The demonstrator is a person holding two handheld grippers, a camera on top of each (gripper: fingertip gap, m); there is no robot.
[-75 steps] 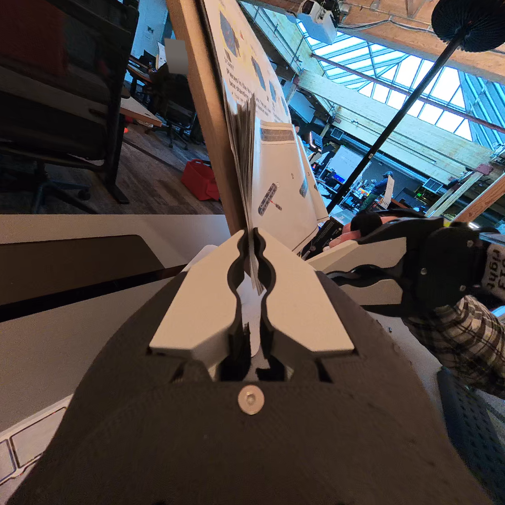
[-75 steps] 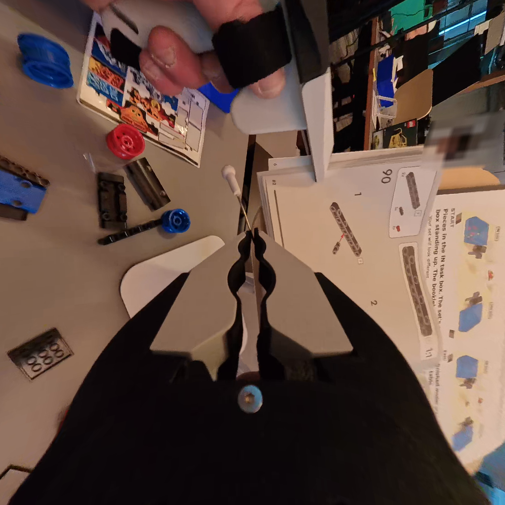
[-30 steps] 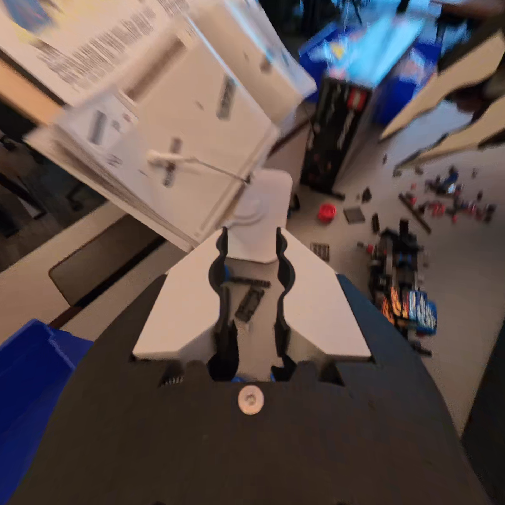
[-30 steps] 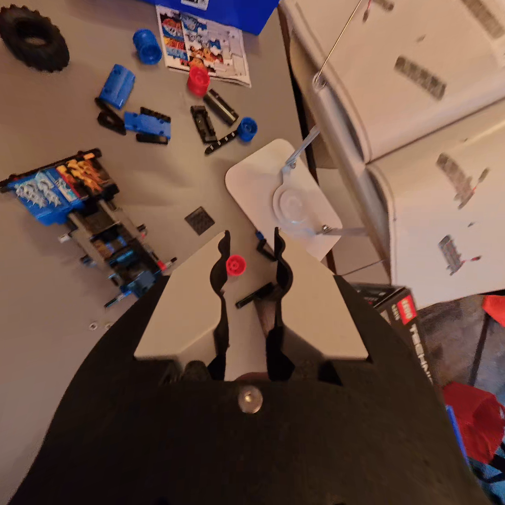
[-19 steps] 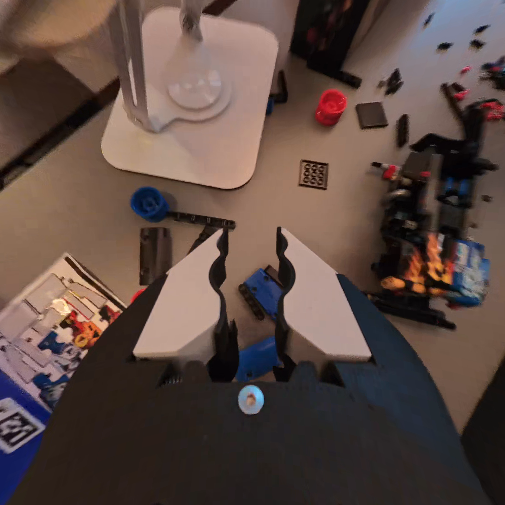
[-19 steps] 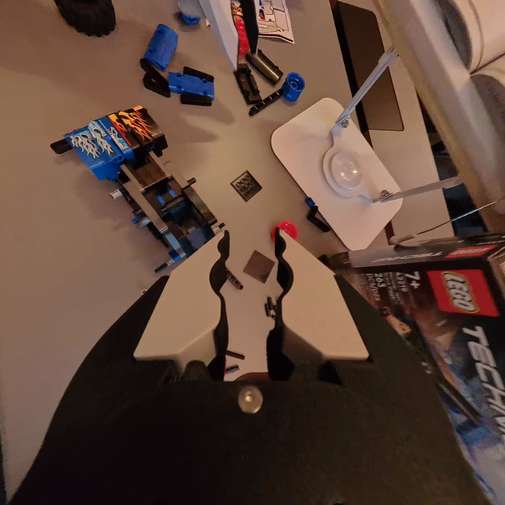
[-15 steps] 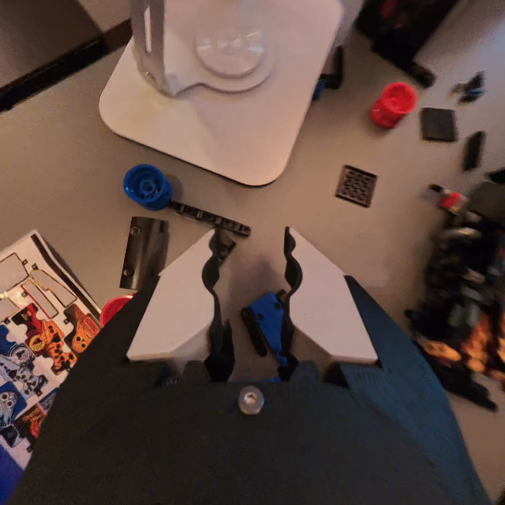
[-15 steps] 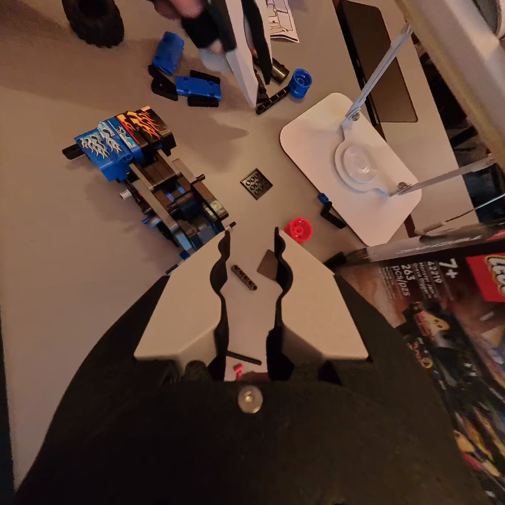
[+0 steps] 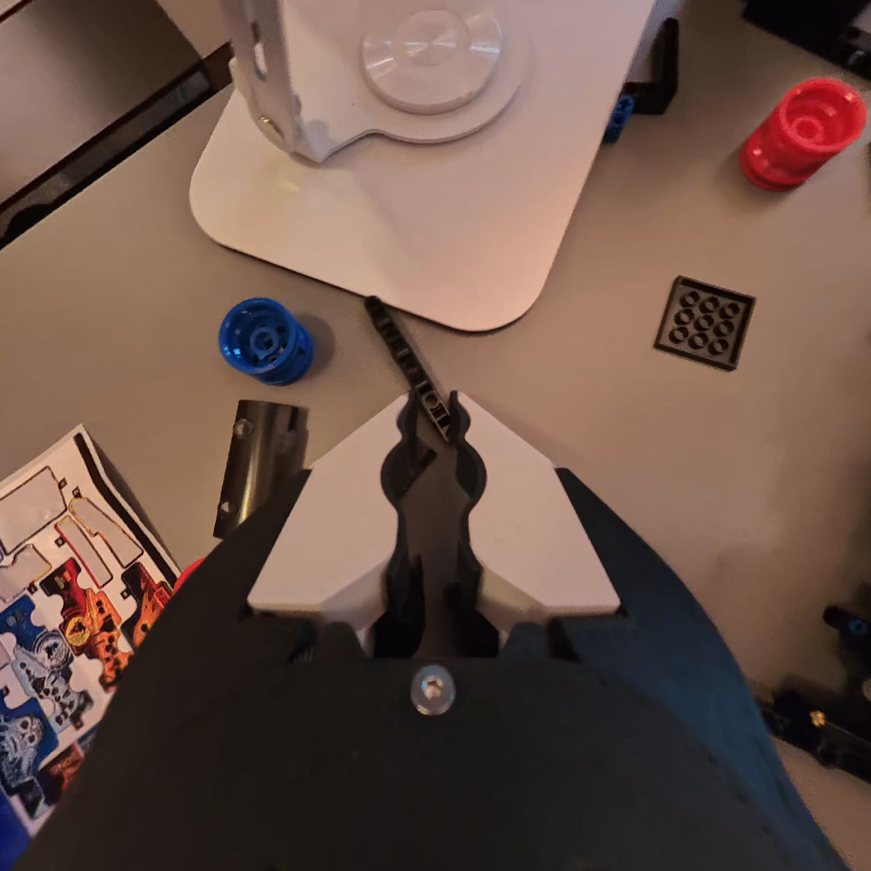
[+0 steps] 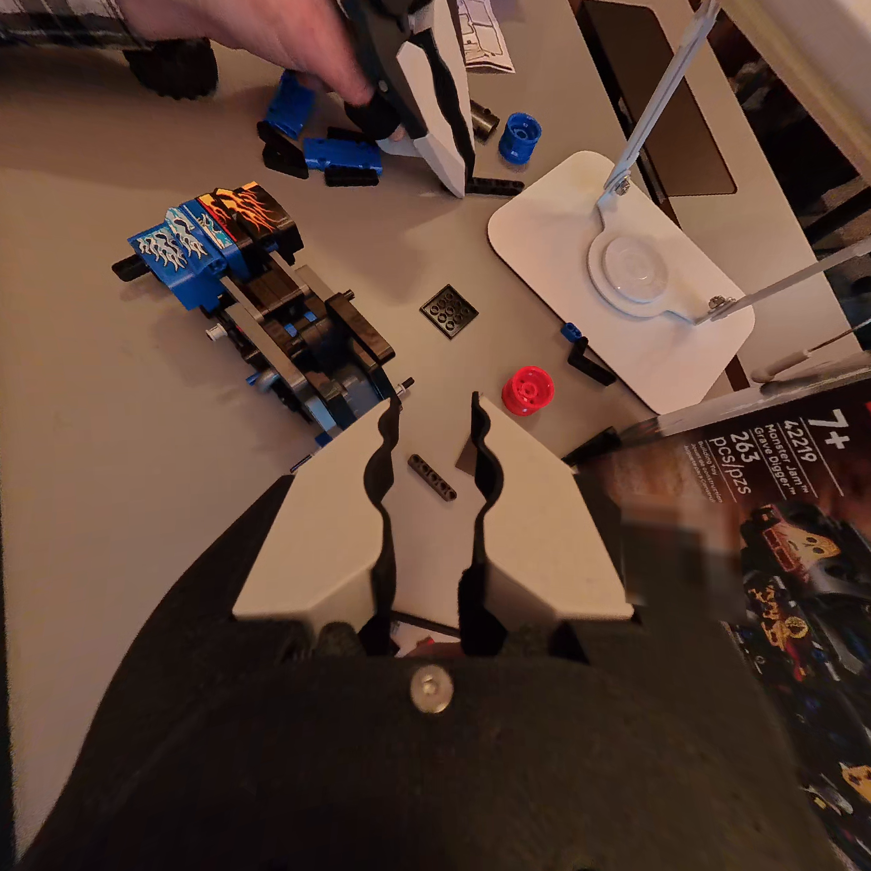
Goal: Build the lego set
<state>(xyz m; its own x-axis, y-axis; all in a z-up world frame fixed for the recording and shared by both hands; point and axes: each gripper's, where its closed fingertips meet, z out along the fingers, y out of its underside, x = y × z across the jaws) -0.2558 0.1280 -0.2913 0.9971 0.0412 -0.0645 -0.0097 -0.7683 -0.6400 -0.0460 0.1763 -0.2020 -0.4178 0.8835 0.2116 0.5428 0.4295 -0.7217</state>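
Left gripper (image 9: pixel 432 412): I pinch end of long black beam (image 9: pixel 406 365), frame centre, for lifting. Right gripper (image 10: pixel 433 407): spread, poised over short grey beam (image 10: pixel 431 477), lower centre.

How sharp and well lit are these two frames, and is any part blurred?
Left wrist view: dim warm light, mild motion softness, white stand base brightest. Right wrist view: sharper centre, black plate crisp, person's hand smeared, strong wide-angle bending at edges.

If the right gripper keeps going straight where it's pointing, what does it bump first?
Probably the small dark beam lying on the table between the open fingers of the right gripper; depth is hard to judge.
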